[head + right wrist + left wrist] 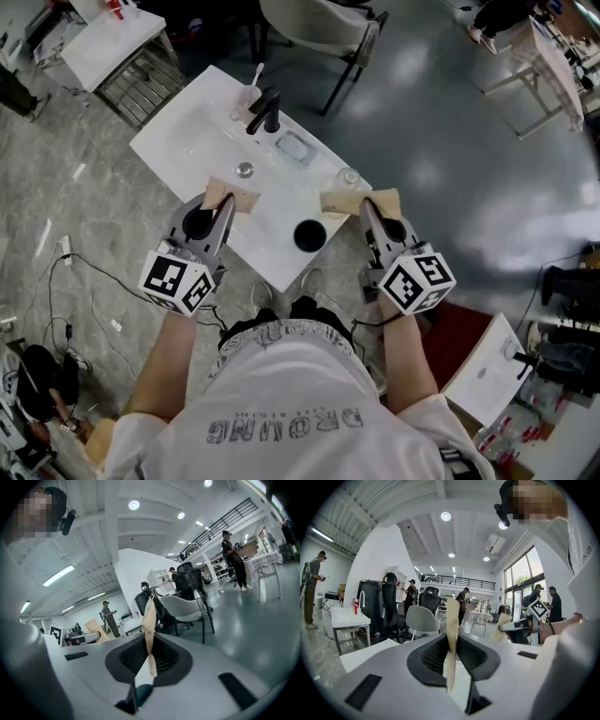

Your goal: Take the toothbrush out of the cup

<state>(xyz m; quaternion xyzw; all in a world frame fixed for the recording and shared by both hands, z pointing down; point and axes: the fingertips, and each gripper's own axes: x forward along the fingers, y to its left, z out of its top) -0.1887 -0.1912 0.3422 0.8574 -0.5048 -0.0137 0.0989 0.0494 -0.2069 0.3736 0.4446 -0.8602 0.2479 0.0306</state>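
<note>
Holding both tongs pressed together and empty, a person stands at a white table (183,141) while the toothbrush (257,75) stays in its cup (249,97).

The white toothbrush stands tilted in the clear cup at the far edge of the table, just beside the black faucet (265,111) and well apart from both tongs. The left tongs (230,197) and right tongs (361,200) hover over the near edge, tan pads closed with nothing between them. A black tumbler (309,235) sits between the two; its contents cannot be made out. A small clear glass (349,176) stands near the right tongs, and a clear soap dish (295,148) lies by the faucet. Black-and-white square markers cover each cube. Grey lettering on the person's white shirt (281,422) appears upside down and cannot be read reliably.
</note>
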